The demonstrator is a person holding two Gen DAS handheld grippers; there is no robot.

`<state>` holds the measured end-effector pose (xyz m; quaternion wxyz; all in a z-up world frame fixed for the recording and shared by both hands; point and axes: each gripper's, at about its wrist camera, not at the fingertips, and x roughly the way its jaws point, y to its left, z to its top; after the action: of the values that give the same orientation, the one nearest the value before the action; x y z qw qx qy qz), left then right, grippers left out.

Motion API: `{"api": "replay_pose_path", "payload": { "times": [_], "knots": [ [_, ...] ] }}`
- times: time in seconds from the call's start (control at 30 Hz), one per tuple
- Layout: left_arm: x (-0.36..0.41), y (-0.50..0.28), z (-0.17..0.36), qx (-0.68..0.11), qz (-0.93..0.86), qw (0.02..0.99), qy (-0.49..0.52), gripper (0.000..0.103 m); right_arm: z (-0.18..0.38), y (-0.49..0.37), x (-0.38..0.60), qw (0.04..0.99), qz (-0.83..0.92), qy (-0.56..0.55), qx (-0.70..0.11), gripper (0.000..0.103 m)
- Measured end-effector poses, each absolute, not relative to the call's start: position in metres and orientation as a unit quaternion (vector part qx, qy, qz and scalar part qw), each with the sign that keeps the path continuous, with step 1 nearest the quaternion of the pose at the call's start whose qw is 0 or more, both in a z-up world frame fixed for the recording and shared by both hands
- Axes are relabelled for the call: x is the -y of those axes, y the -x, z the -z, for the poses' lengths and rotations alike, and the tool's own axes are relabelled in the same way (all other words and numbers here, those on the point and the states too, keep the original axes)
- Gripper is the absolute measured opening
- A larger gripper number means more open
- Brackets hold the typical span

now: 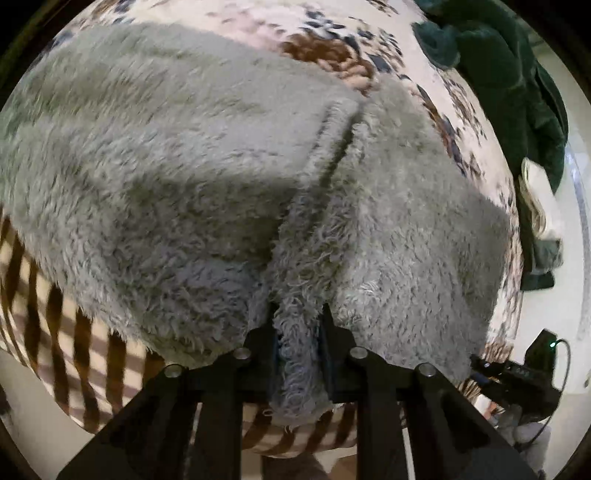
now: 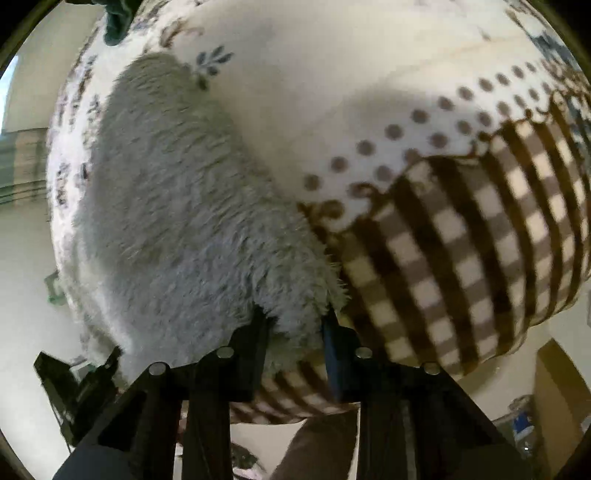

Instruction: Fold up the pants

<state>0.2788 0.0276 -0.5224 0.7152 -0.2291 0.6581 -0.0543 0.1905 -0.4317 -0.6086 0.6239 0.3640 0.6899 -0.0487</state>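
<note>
The grey fluffy pants [image 1: 207,166] lie spread on a patterned bed cover [image 1: 258,22], filling most of the left wrist view. My left gripper [image 1: 298,314] is shut on a bunched fold of the pants near the cover's front edge. In the right wrist view the pants [image 2: 177,206] run from the far left down to my right gripper [image 2: 295,317], which is shut on a corner of them at the front edge of the cover [image 2: 295,74].
A dark green garment [image 1: 509,74] lies at the bed's far right. The other gripper [image 1: 517,373] shows low right in the left wrist view, and in the right wrist view [image 2: 81,384] low left. The brown checked cover border [image 2: 461,258] hangs over pale floor [image 2: 26,295].
</note>
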Motion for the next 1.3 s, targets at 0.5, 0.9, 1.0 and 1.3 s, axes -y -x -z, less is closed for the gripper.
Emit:
{"api": "replay_pose_path", "payload": {
  "times": [0.5, 0.9, 1.0, 1.3],
  "knots": [
    [-0.174, -0.226, 0.496, -0.481, -0.099, 0.731, 0.474, 0.102, 0.524, -0.243, 0.335, 0.750, -0.010, -0.230, -0.620, 0.089],
    [-0.235, -0.255, 0.547, -0.412, -0.187, 0.726, 0.518, 0.026, 0.575, -0.278, 0.234, 0.730, -0.047, -0.169, -0.660, 0.089],
    [-0.223, -0.252, 0.517, -0.391, -0.168, 0.764, 0.484, 0.023, 0.581, -0.281, 0.228, 0.732, -0.044, -0.151, -0.663, 0.089],
    [-0.164, -0.267, 0.407, -0.349, -0.068, 0.848, 0.394, 0.022, 0.576, -0.288, 0.242, 0.728, -0.058, -0.176, -0.660, 0.089]
  ]
}}
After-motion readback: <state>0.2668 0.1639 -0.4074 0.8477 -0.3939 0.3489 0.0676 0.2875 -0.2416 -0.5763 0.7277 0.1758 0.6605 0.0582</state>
